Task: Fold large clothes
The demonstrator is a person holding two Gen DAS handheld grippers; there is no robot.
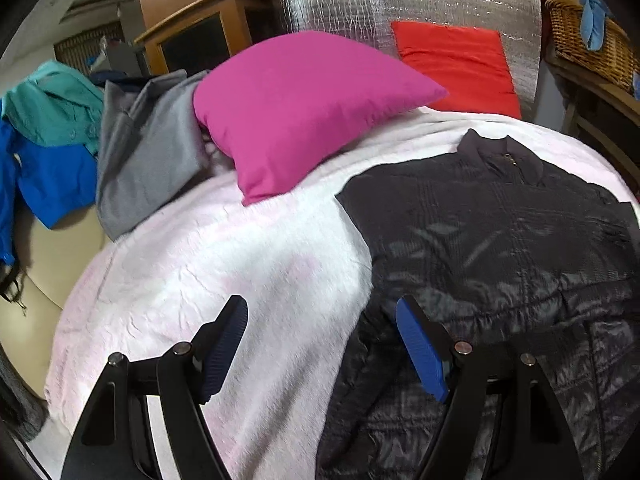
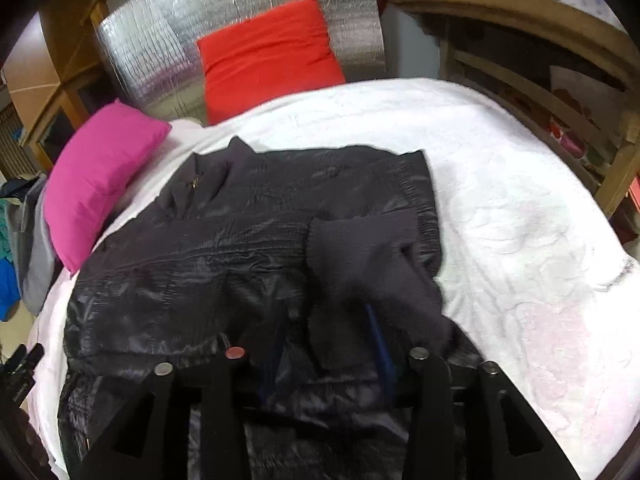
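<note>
Right wrist: gripper (image 2: pixel 330 344) tips behind jacket sleeve (image 2: pixel 372 256)

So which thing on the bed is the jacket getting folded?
Find the bed with the white blanket. Two cushions sit at its far end, a pink cushion and a red cushion. The jacket lies spread flat in the middle, nearer than both: it is the only black, shiny, quilted thing there.
</note>
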